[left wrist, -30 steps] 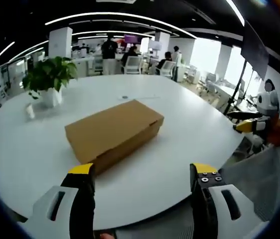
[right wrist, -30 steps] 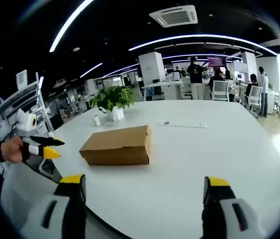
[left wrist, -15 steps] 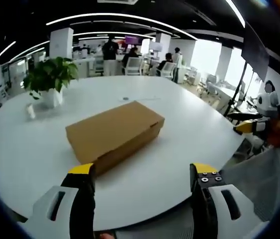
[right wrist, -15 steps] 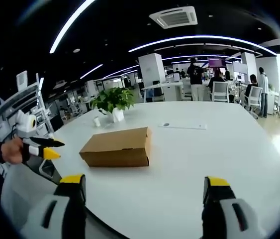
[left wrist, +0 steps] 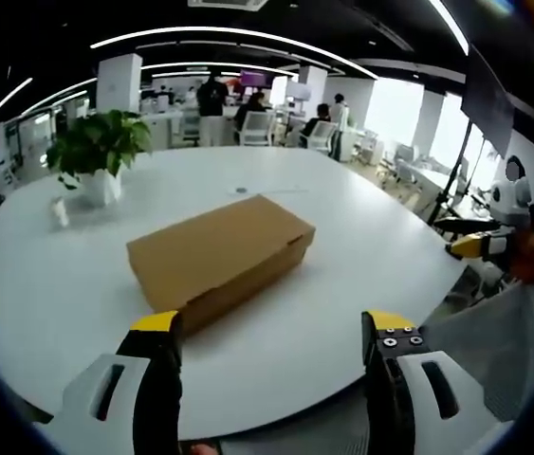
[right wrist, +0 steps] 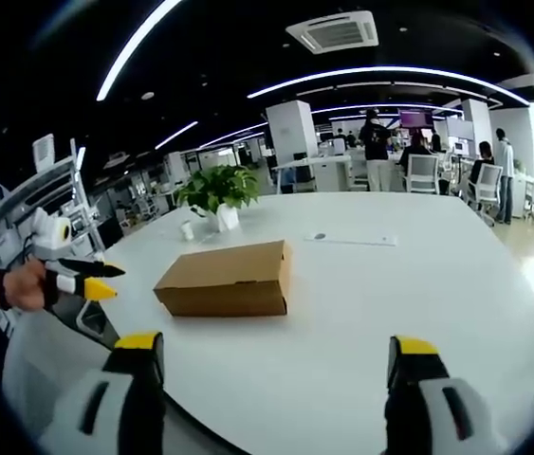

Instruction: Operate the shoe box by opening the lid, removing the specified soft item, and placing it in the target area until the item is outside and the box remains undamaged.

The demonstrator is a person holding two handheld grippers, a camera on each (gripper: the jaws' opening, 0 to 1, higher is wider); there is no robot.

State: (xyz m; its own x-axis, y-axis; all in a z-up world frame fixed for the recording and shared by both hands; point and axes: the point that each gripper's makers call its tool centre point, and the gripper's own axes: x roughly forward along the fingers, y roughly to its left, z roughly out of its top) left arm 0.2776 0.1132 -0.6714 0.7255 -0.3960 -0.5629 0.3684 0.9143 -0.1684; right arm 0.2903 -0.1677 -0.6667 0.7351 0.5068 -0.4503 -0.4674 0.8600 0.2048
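**Closed shoe box waits mid-surface, both grippers held back with jaws apart**

The shoe box [left wrist: 217, 254] is a plain brown cardboard carton lying flat on the round white surface [left wrist: 361, 237], lid shut and sitting flush all round. In the left gripper view it lies at about 12 o'clock from the jaws, set at an angle so that one long side and a short end face the camera. In the right gripper view the same shoe box [right wrist: 226, 277] sits at roughly 11 o'clock, showing a long side. The soft item is not visible; by my judgement it is inside, since nothing lies loose on the surface near the box.

The left gripper [left wrist: 268, 327] hangs off the near edge of the surface with its yellow-tipped jaws wide apart and nothing between them. The right gripper [right wrist: 276, 349] is likewise spread and holding nothing, also short of the box. Each is seen from the other's camera: the right gripper at 3 o'clock in the left gripper view, the left gripper at 9 o'clock in the right gripper view, one on either side of the box. That flanking stance looks suited to a two-handed lid lift, one gripper steadying the base while the other raises the lid, which would spare the cardboard from tearing.

A potted plant [left wrist: 96, 152] stands toward the far side of the surface, well apart from the box, at 10 o'clock.
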